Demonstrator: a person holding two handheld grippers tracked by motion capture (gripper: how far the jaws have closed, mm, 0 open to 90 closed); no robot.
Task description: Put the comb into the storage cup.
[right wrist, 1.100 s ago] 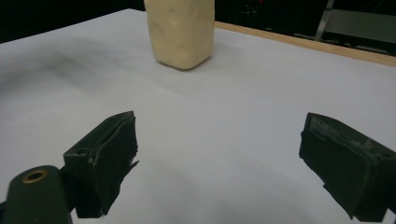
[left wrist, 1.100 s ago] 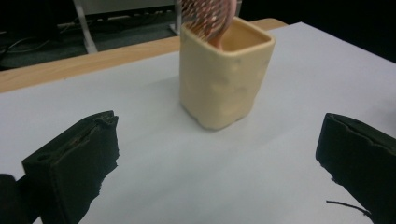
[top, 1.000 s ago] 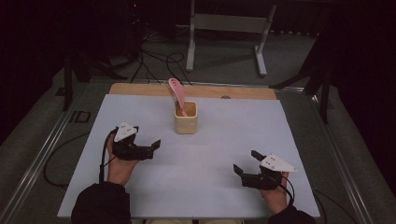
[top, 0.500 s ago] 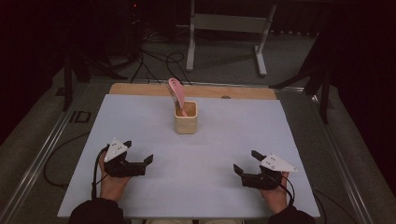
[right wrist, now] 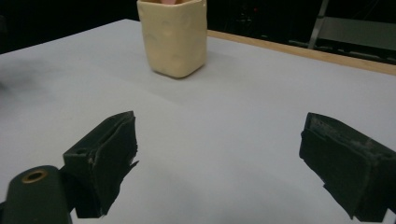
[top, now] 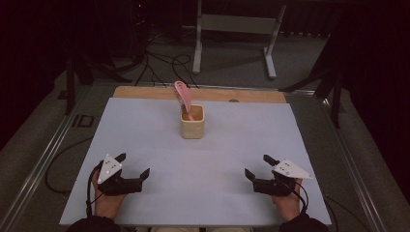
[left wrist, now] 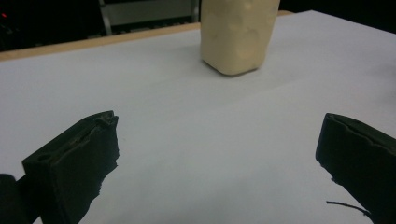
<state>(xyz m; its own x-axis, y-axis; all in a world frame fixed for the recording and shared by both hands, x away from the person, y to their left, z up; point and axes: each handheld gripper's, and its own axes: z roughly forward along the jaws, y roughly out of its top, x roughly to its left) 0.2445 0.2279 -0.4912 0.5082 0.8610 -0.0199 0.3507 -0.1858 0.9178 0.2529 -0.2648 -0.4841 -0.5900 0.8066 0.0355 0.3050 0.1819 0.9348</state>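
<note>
Cup stands upright at the far middle of the white surface, with a pink spoon-like utensil standing in it, handle leaning out over the far-left rim toward the wooden edge strip. Judging by this layout the job looks done or nearly so: utensil sits in the cup, nothing else lies on the surface, and both tongs are parked low near the person's edge, well apart from the cup. Left tongs rest at the near left, jaws spread wide and gripping nothing; right tongs rest at the near right, likewise spread and gripping nothing. Left gripper view confirms it: two black jaws wide apart with bare surface between, cup ahead and a bit to the right. Right gripper view gives the same, jaws wide, cup ahead to the left. If anything is left, it would be only pulling the hands fully away; cannot tell if another item is meant to follow. Cup looks: pale cream-yellow, squarish with rounded corners, slightly dimpled uneven walls, matte, probably ceramic or soft plastic, cannot tell which. It sits flat, not tilted. Utensil is light pink with a broad flat end up top; its lower end is hidden inside the cup.
</note>
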